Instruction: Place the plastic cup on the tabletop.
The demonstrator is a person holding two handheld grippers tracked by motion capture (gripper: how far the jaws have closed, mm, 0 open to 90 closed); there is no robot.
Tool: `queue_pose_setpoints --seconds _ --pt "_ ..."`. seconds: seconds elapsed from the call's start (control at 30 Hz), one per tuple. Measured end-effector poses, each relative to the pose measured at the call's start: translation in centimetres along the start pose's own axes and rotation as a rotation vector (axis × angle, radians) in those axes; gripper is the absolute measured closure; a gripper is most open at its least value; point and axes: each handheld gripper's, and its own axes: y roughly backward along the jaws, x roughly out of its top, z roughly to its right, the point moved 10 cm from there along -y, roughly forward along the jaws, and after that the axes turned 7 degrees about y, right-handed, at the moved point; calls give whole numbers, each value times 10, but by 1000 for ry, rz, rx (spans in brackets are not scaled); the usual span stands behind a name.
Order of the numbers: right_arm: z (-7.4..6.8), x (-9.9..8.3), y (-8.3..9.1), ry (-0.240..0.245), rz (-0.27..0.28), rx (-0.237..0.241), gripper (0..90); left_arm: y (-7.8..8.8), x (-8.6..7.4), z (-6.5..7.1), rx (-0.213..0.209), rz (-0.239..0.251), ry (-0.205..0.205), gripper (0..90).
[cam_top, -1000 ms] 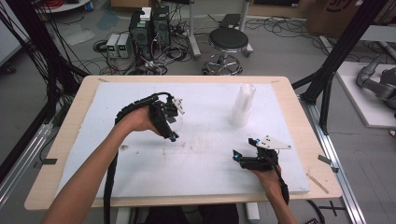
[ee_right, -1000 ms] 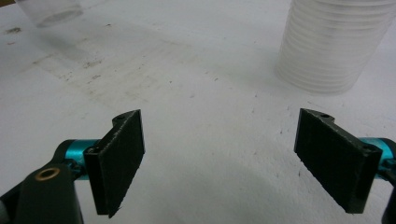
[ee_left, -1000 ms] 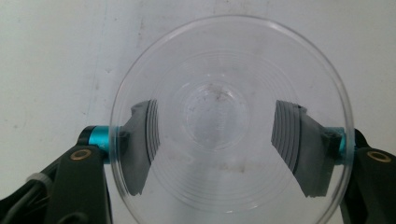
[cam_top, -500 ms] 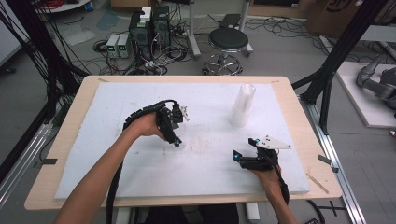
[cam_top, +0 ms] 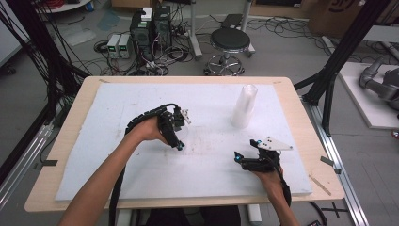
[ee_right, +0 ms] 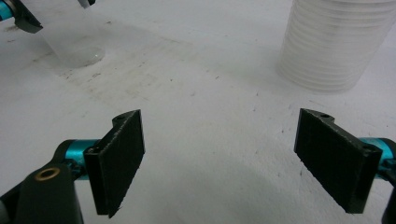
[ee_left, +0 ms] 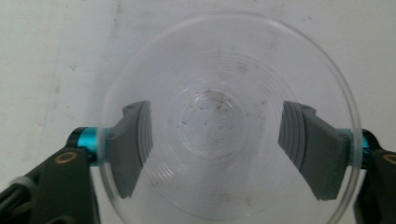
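Cup point(ee_left: 210, 56) set upright on mat point(cam_top: 117, 141), 8 o'clock of stack point(cam_top: 243, 108) | left gripper point(ee_left: 215, 140): jaws just opened, astride cup, grip released | right gripper point(ee_right: 219, 158): spread wide, empty, 4 o'clock of cup | judged pending: withdrawal, next cup.

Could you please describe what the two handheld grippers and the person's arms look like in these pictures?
Both are black handheld tools with teal collars at the jaw bases. The left gripper trails a thick black ribbed cable along a bare, sleeveless forearm. The right gripper carries a grey three-cornered plate on top. Its flat, finely textured black pads sit beside a brass-coloured rivet; the left gripper's pads are ridged.
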Motion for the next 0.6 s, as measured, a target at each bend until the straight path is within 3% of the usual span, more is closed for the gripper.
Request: queue_pose_setpoints --seconds 0.13,0.53,0.6 --pt "0 0 0 -1 0 3 157 -5 -3 0 -5 9 13 135" --pt "0 0 0 -2 1 4 157 3 -13 -3 0 62 61 87" --pt "0 0 1 1 8 1 157 11 -14 -4 0 103 75 73"
